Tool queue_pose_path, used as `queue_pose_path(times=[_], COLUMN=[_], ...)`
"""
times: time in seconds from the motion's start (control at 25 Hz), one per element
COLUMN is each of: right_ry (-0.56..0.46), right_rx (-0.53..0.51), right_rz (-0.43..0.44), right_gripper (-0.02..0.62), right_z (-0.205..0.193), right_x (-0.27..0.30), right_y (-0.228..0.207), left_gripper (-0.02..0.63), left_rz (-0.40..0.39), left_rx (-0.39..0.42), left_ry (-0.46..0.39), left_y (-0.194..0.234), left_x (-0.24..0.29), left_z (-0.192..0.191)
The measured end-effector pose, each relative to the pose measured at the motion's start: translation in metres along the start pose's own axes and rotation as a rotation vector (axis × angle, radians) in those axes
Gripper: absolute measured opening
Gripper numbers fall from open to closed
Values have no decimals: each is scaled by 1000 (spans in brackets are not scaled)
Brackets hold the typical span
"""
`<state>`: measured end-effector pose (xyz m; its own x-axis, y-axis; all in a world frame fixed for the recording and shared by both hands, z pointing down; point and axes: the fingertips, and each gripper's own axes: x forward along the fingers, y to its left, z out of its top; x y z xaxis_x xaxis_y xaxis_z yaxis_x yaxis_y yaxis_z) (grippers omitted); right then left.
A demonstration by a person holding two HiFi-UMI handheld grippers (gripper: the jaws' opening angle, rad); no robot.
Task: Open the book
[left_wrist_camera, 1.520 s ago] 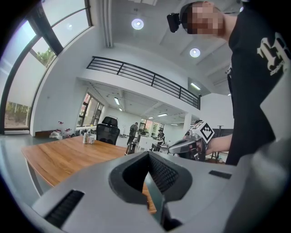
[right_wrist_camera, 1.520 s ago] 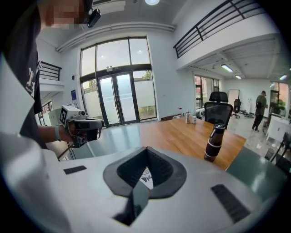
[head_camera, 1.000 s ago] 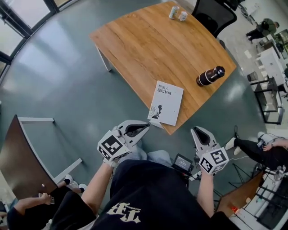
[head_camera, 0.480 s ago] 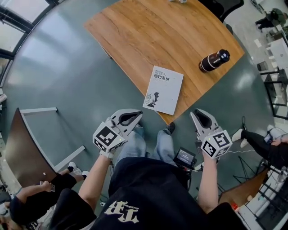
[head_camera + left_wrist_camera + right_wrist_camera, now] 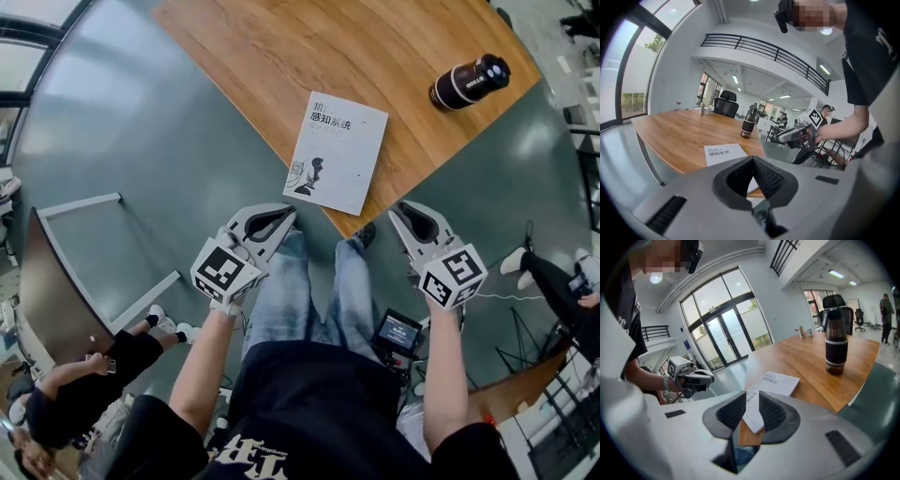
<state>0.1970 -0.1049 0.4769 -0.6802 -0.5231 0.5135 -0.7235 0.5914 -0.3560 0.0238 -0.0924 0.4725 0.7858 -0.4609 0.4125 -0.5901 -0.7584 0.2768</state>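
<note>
Table point(image 5: 281, 56) edge bears book point(image 5: 336, 150) beyond right hand-held gripper point(image 5: 415, 225), seemingly empty jaws just opening.

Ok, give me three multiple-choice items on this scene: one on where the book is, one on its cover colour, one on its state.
1. Where does the book lie?
A. on the floor
B. on the wooden table, by its nearest corner
C. on a chair seat

2. What colour is its cover?
A. red
B. white with dark print
C. green

3. What state is it in?
A. closed, lying flat
B. open at the middle
C. standing on its edge

Answers:
1 B: the head view shows it on the wood, just inside the near corner.
2 B: the cover is white with dark characters and a small dark figure.
3 A: the front cover faces up and is shut, and no inner pages show in any view.
</note>
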Motion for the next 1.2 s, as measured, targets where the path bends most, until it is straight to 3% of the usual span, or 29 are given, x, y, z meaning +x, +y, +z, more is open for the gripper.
queue_pose_path(times=[0.28, 0.56, 0.92, 1.2], right_ry=[29, -8, 2, 23], right_rx=[162, 313, 346, 360], right_rz=[77, 106, 105, 81], right_gripper=[68, 71, 84, 84], right_z=[-58, -82, -95, -100], right_x=[37, 59, 87, 95], right_y=[-16, -31, -42, -43], left_gripper=[8, 8, 7, 6], left_rz=[78, 110, 211, 173], left_rx=[-30, -41, -57, 18], left_ry=[54, 69, 118, 158], left_y=[40, 65, 103, 94], left_x=[23, 42, 51, 62], left_z=[-50, -81, -105, -113])
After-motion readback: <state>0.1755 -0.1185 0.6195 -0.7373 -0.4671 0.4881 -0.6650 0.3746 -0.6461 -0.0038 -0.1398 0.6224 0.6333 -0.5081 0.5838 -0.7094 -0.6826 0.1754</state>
